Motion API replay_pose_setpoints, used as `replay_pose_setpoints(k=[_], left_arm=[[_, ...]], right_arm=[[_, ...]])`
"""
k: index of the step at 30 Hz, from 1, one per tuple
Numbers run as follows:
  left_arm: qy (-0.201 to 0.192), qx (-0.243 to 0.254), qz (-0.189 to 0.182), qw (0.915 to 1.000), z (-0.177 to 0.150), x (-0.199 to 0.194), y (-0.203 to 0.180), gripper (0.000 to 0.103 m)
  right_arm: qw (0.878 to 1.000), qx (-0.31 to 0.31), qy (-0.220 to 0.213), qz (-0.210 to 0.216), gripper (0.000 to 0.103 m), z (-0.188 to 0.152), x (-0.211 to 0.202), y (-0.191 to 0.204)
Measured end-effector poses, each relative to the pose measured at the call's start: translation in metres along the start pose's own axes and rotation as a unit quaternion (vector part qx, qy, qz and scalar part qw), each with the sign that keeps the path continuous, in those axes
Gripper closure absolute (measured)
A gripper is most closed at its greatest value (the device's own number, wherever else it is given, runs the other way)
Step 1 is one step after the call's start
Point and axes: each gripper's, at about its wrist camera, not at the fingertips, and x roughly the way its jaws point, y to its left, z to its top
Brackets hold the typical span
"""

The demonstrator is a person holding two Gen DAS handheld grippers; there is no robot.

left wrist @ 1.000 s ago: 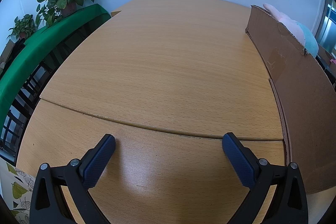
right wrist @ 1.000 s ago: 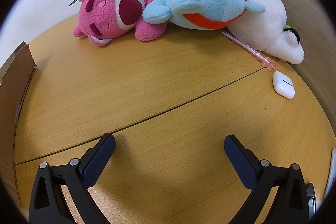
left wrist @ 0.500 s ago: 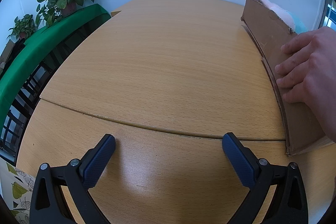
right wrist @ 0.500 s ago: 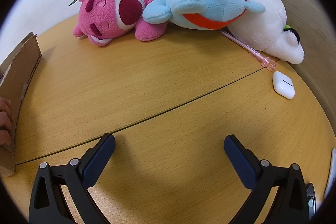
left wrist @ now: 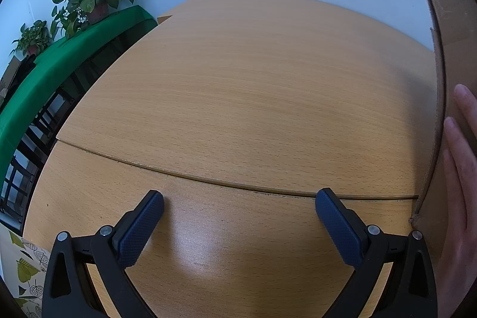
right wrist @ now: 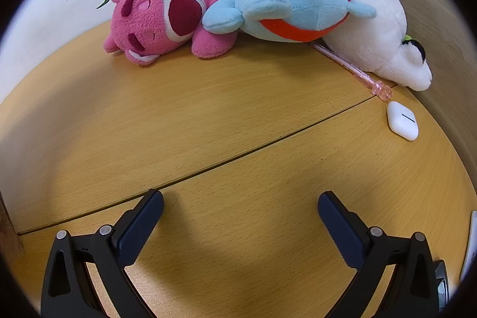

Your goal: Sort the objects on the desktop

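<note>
- the left hand-held gripper (left wrist: 238, 204) sat wide and empty over bare worktop (left wrist: 253, 85); nothing sortable lay ahead of it.
- at its right edge i saw a bare hand (left wrist: 460, 187) laid flat against a cardboard box (left wrist: 447, 20). i could not tell from these views whose hand it was.
- the right hand-held gripper (right wrist: 240, 203) was also spread wide and held nothing.
- everything to sort lay on the right gripper's side, at the far edge of the worktop: a pink plush (right wrist: 158, 20) ahead-left, a blue plush (right wrist: 286, 5) ahead, and a white plush (right wrist: 378, 40) ahead-right, all piled touching one another.
- a pink pen (right wrist: 351, 67) ran out from under the plush pile, its long axis slanting towards the near right, and its charm end stopped just beside a white earbud case (right wrist: 402, 121).
- i judged the earbud case the nearest piece, ahead-right of the right gripper, with its long axis running diagonally.
- the right gripper was clearly nearer everything, so i judged it should reach first, swinging right and turning to close across the case's short side.
- the box stood to the right gripper's left, only a sliver in view.
</note>
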Motion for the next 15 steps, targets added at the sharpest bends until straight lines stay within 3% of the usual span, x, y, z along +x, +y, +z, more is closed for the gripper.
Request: replay_pose_setpoints(k=[15], left_arm=[[0.0, -0.001, 0.001, 1.0, -0.0005, 0.0001, 0.0002, 0.0]], right_arm=[[1.0, -0.001, 0.0, 0.001, 0.0, 0.0055, 0.0003, -0.0022]])
